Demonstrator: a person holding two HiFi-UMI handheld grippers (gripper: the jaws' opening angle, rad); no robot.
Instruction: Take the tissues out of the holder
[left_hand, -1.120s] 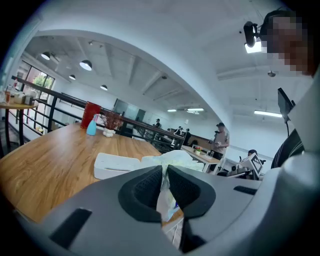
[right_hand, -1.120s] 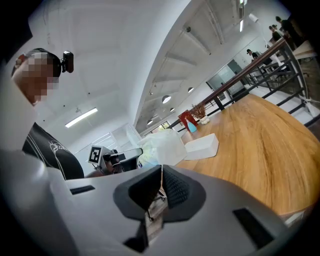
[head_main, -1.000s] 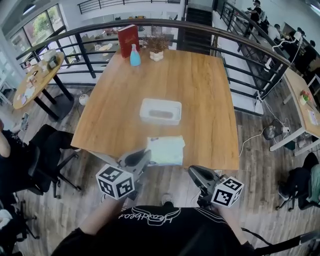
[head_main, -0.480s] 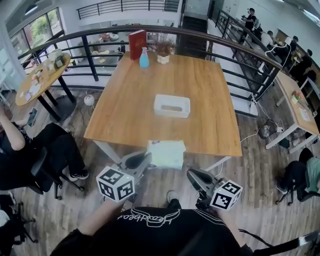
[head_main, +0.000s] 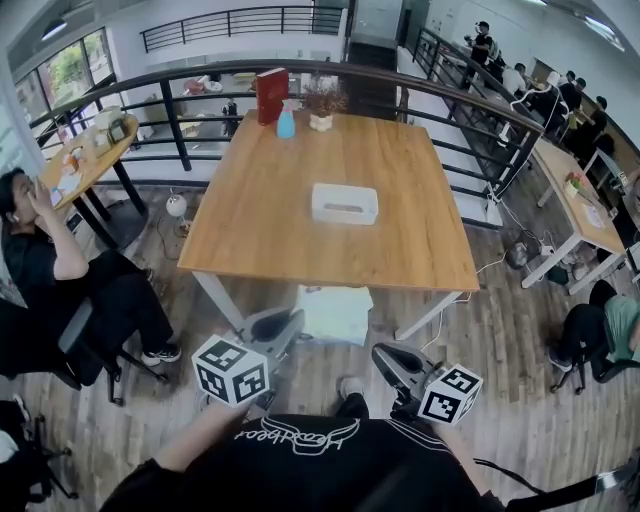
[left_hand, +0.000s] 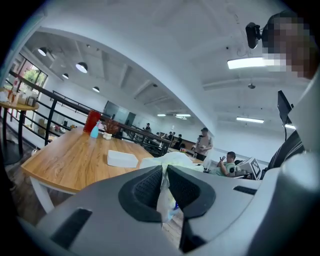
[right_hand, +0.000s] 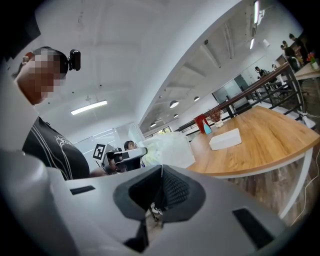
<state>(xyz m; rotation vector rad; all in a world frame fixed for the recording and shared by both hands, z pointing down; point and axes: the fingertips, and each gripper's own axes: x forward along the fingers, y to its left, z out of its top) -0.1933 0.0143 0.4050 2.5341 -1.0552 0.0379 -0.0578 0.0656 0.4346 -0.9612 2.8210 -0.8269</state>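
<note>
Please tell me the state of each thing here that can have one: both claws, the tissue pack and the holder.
Tissue pack: out of the holder, held in the air in front of the table's near edge.
Holder: lying flat on the table, no tissue sticking out of its slot.
Left claw: closed on the pack's wrapper.
Right claw: closed; whether it pinches the wrapper is unclear.

Holder (head_main: 344, 203) sits mid-table (head_main: 260, 230). Along the far edge, left to right: book (head_main: 271, 95), spray btl (head_main: 286, 124), plant pot (head_main: 320, 110). Tissue pack (head_main: 335, 312) is off the table, just past its near edge, btwn left gripper (head_main: 292, 320) & right gripper (head_main: 382, 352). Round table (head_main: 85, 150) far left; side table (head_main: 575, 190) right.
</note>
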